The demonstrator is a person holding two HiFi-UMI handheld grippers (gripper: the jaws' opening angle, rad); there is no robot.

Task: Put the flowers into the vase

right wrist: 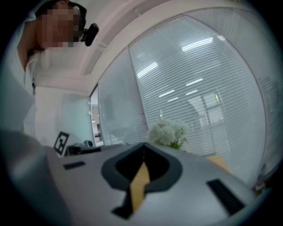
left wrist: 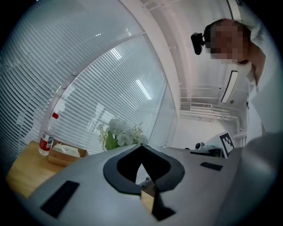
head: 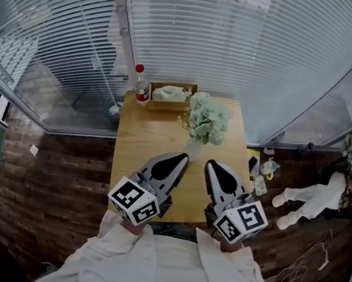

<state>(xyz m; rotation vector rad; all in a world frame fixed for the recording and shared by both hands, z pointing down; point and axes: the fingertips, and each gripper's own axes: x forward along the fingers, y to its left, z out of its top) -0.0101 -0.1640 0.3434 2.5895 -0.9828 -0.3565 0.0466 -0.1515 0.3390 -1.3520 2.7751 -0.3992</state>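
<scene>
Hovering at lower centre, left gripper [head: 183, 159] and right gripper [head: 212, 165] have jaws together, empty. Flowers [head: 207, 119] stand in vase [head: 194, 148] just above them.

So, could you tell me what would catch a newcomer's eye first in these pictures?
Probably the left gripper and right gripper, large and low in the head view, both shut and empty. Just beyond them, a bunch of white flowers stands on the wooden table.
</scene>
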